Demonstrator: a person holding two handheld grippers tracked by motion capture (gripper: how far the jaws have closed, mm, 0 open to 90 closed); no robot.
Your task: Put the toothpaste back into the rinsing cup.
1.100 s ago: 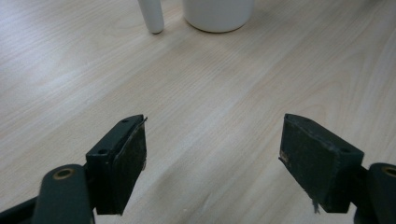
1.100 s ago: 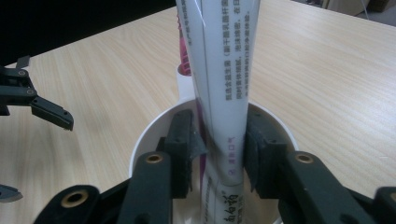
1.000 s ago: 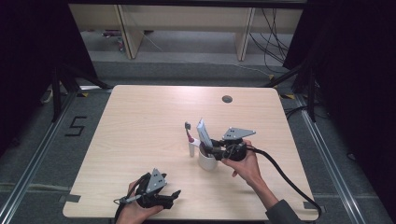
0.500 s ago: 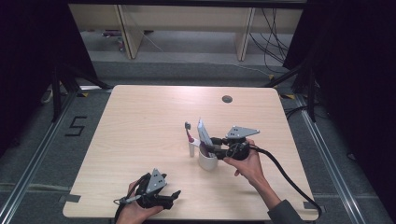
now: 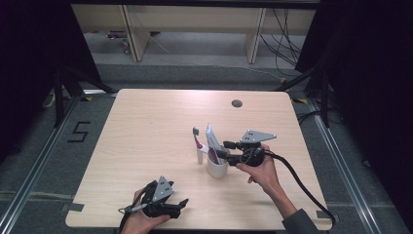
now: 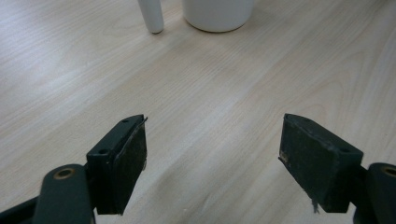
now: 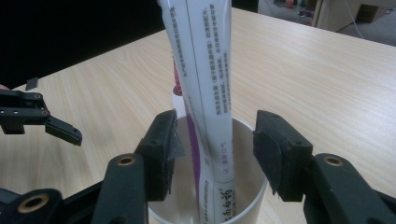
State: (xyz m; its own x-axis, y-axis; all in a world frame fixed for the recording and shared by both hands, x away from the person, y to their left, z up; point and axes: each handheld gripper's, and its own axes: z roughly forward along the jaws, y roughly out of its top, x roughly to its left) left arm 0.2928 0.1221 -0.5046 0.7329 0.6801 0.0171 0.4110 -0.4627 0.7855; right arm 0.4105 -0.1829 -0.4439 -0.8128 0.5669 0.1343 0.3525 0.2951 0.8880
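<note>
Opened further over the last second, the right gripper [image 7: 212, 154], with jaws astride the toothpaste tube [image 7: 205, 93] yet pads [image 7: 170, 149] clear of it, holding nothing. Stood upright in the white cup [image 5: 217, 166] near the table's [image 5: 146, 122] middle, that tube, leaning slightly. Stood just beside the cup, a toothbrush [image 5: 197, 144]. Rested near the front edge, well apart, the left gripper [image 5: 182, 204], jaws wide and empty.
</note>
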